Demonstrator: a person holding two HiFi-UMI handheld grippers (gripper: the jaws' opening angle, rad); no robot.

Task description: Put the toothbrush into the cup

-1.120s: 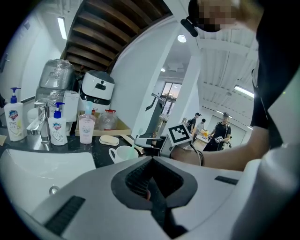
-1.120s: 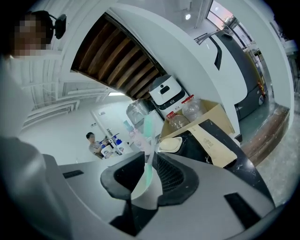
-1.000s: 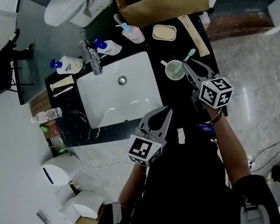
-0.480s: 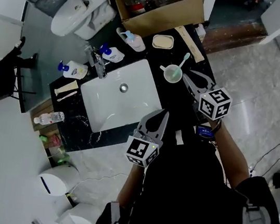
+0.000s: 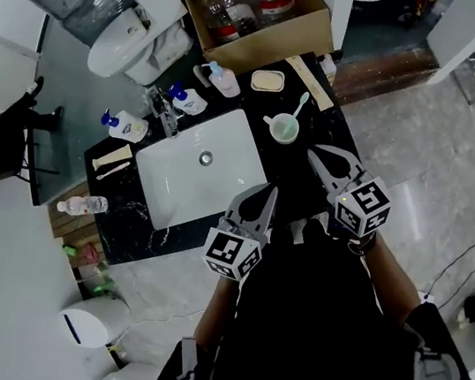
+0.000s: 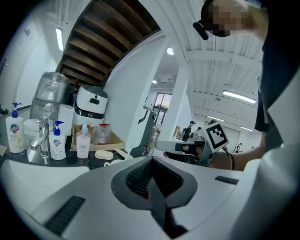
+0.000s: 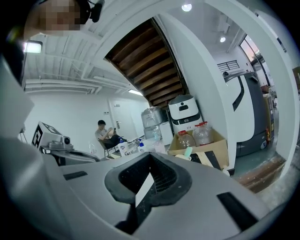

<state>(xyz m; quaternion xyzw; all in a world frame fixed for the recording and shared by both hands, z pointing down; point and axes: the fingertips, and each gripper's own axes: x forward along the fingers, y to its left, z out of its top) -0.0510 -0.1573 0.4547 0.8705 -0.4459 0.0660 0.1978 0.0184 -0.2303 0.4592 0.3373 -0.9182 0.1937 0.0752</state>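
On the left, the left gripper view shows you two white pump bottles [image 6: 15,136] with blue-and-red labels and a pink bottle [image 6: 83,144], but the print is too small to read. The head view shows more round them. The white rectangular sink basin [image 5: 177,175] is set in the black marbled worktop [image 5: 131,213], with the bottles along its far rim.

Your left gripper [image 5: 265,196] hangs over the near edge of the worktop, by the basin's right corner. Its jaws are pressed together with nothing between them. The only marks you can make out are the black-and-white square patterns on the gripper cubes.

Right of the basin stands the pale green plastic cup [image 5: 283,129]. The mint-green toothbrush [image 5: 299,107] stands in it, leaning up and to the right. The right gripper view catches only the toothbrush's tip over the gripper body. Behind it there, it shows the brown cardboard box [image 7: 220,140] holding red-capped bottles [image 7: 194,136].

Your right gripper [image 5: 319,155] sits near the cup, on its right and apart from it, jaws closed. A pale sliver shows at their seam, and you cannot tell what it is.
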